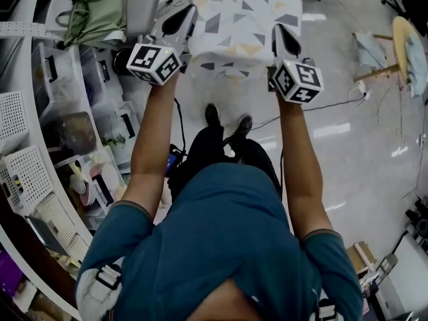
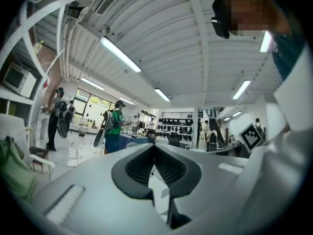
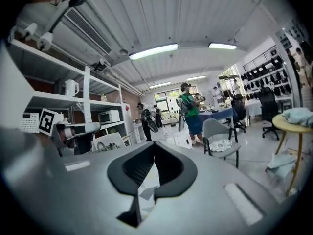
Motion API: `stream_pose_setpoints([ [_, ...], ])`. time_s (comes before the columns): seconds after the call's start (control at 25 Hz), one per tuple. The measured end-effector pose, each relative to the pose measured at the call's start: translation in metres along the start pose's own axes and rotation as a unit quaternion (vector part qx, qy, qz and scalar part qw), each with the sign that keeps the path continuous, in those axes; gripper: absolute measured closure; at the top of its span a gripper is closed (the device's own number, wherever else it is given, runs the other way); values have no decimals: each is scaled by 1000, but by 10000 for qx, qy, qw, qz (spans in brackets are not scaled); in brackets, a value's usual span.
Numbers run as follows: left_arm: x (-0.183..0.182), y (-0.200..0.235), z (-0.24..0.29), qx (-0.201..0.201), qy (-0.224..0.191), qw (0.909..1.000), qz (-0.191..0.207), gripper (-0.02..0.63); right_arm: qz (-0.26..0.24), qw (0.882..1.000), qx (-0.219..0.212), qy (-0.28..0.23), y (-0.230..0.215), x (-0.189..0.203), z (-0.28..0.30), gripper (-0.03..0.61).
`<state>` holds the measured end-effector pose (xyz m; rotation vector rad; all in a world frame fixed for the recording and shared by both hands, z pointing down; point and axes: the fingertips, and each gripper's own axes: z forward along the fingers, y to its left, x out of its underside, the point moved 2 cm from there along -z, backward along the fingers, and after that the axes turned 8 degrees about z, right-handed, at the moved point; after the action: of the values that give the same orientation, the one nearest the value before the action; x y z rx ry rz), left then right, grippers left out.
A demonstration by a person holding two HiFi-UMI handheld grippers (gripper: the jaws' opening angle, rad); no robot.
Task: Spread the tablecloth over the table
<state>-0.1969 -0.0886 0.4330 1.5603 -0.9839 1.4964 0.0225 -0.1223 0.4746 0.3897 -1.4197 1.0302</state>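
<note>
Many grey and beige triangles cover the white tablecloth.

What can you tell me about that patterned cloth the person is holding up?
The tablecloth is white fabric printed with grey and beige triangles. It hangs in the air above the shiny floor, pinched at two places along its near edge: the left gripper and the right gripper are each shut on it.

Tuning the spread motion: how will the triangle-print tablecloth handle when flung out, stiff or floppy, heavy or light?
Likely floppy: the tablecloth hangs as a loose sheet between the left gripper and right gripper, both shut on its edge. Probably light: jaw tips alone hold it up. May slip if swung fast.
</note>
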Motion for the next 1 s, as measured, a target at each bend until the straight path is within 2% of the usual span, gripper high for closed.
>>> stream_pose_setpoints([
  [0.12, -37, -18, 0, 410, -58, 9978, 513, 615, -433, 9981, -374, -208, 40, -37, -13, 568],
  [0.24, -72, -37, -2, 790, -154, 9932, 837, 615, -707, 9943, -708, -356, 74, -69, -27, 569],
  [0.44, -118, -54, -12, 983, -359, 9876, 1169, 615, -1029, 9864, -1187, -489, 124, -107, -51, 569],
  [0.64, -150, -66, -25, 1081, -429, 9856, 1227, 615, -1250, 9767, -1720, -297, 166, -125, -70, 571],
  [1.0, -178, -86, -58, 1135, -625, 9862, 1035, 615, -1489, 9721, -1788, -285, 188, -143, -97, 571],
])
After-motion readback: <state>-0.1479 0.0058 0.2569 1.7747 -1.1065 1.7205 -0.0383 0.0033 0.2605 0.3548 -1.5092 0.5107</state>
